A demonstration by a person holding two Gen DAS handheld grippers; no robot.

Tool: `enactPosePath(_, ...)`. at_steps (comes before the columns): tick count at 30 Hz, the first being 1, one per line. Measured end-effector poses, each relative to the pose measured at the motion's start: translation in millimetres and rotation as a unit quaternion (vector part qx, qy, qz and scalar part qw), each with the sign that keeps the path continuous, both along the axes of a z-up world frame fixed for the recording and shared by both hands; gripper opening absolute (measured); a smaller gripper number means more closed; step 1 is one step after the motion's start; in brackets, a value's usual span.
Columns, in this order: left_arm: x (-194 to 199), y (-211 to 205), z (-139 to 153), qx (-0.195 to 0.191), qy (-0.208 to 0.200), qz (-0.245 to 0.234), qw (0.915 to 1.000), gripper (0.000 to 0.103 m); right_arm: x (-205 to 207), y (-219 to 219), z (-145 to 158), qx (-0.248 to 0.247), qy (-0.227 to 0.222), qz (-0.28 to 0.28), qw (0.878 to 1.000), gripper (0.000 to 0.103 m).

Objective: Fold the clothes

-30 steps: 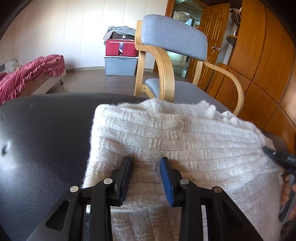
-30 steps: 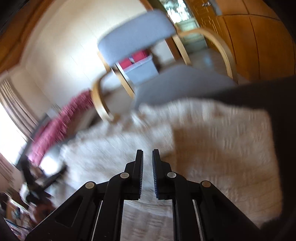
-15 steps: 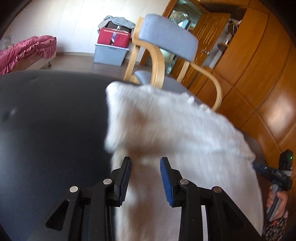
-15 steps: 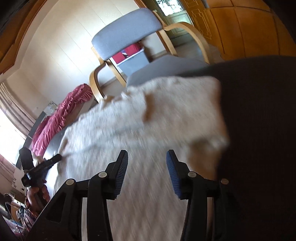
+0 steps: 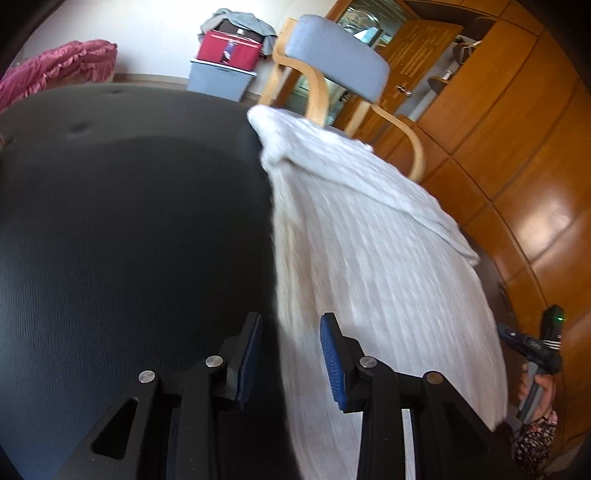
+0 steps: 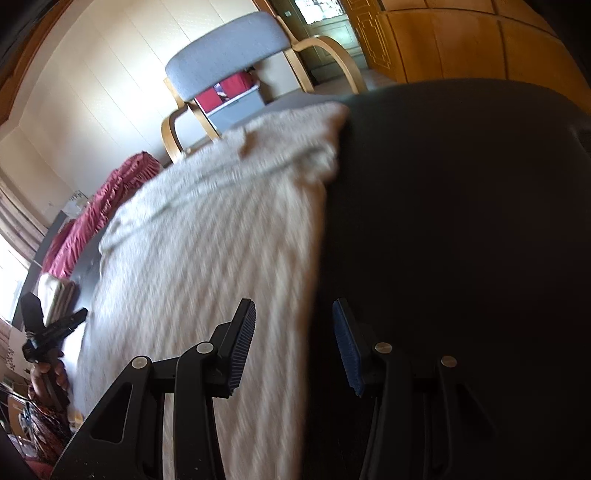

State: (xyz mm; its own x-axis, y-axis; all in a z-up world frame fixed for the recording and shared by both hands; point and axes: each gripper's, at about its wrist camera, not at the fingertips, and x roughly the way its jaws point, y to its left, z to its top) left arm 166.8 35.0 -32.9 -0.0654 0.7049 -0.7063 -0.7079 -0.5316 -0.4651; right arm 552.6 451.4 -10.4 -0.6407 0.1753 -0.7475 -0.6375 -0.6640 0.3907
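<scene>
Left wrist view: the left gripper (image 5: 291,354) pointed down at a dark padded surface (image 5: 129,240), its jaws standing apart with nothing pinched between them.
Garment: a cream knitted sweater (image 5: 369,258) lay flat on that surface, ahead of the left claw and to its right; its near left edge ran up between the two pads without either pad pressing it.
Right claw: the right gripper (image 6: 293,341) also stood with jaws apart and empty; the same sweater (image 6: 207,240) lay ahead and to its left, the edge passing just under the left pad.
Hands: a hand gripped each tool's handle, seen at the far side of the opposite view, the right hand (image 5: 535,387) and the left hand (image 6: 48,373).
Step in hand: judged to be between folds, both claws free of the cloth and placed at opposite side edges of the sweater.
Next move: probably each claw must drop onto its near edge, close on the knit, then carry it over evenly; the loose knit could stretch or slip.
Containers: beyond the left claw, past a grey-cushioned wooden chair (image 5: 340,62), a grey bin (image 5: 218,79) carried a red box (image 5: 229,50) topped with a grey cloth (image 5: 240,18); what lay inside either was hidden.
Blur: both views were smeared, so stitch detail was unreadable.
</scene>
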Motion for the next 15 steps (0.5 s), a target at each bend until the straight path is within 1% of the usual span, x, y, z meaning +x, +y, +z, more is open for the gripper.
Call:
enactPosePath(2, 6, -11, -1, 0.012, -0.016, -0.010, 0.9998, 0.034, 16, -10, 0, -0.007, 0.006, 0.004, 1.000, 0.047)
enactPosePath(4, 11, -21, -3, 0.029, -0.041, -0.020, 0.9985, 0.035, 30, -18, 0, -0.021, 0.018, 0.013, 1.000, 0.050)
enactPosePath(6, 14, -29, -6, 0.047, -0.071, -0.031, 0.9958, 0.037, 42, -25, -1, -0.045, 0.040, 0.028, 0.998, 0.062)
enactPosePath(10, 20, -38, -11, 0.077, -0.114, -0.059, 0.9887, 0.039, 58, -35, -9, -0.090, 0.087, 0.055, 0.991, 0.062)
enactPosePath(13, 30, -43, -11, 0.080, -0.118, -0.083, 0.9862, 0.039, 60, -43, -14, -0.120, 0.116, 0.073, 0.983, 0.062)
enactPosePath(15, 39, -40, -10, 0.076, -0.111, -0.094, 0.9865, 0.039, 57, -49, -16, -0.126, 0.121, 0.086, 0.981, 0.056)
